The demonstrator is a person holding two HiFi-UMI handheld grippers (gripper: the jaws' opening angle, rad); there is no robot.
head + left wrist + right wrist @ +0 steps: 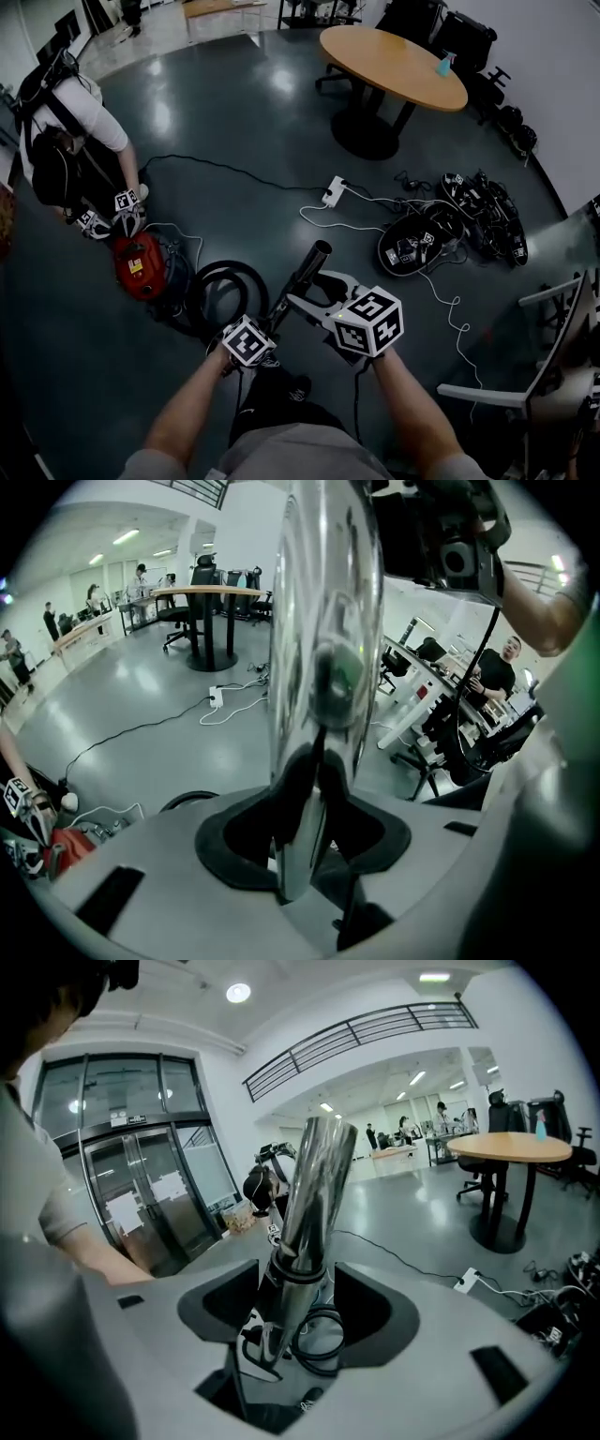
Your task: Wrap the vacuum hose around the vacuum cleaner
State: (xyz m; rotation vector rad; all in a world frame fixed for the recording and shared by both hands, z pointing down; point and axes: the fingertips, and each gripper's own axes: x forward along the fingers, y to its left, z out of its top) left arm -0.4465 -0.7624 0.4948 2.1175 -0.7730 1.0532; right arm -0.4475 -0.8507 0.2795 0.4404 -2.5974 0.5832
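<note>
Dark polished floor (234,197) lies under both grippers. The left gripper (273,323) is clenched on the lower end of a chrome wand (310,262), its dark pads pressing the tube from both sides. The right gripper (302,287), just beyond it along the same tube, grips the wand a little higher, and the tube's open end pokes out past its jaws. Both point downward and away from the person.

Just to the left of the left gripper's tips, the black vacuum hose (225,267) lies on the floor in a loose loop, not wound on anything. Farther left, beside that loop, sits the red vacuum cleaner (139,267). Beyond it a second person (70,141) crouches with marker-cubed grippers (127,202) near the cleaner's top.

Ahead of the right gripper, well apart, a white power strip (334,190) lies with its cables trailing. To that gripper's right is a heap of black gear (450,225). Farthest off stands a round wooden table (394,66).
</note>
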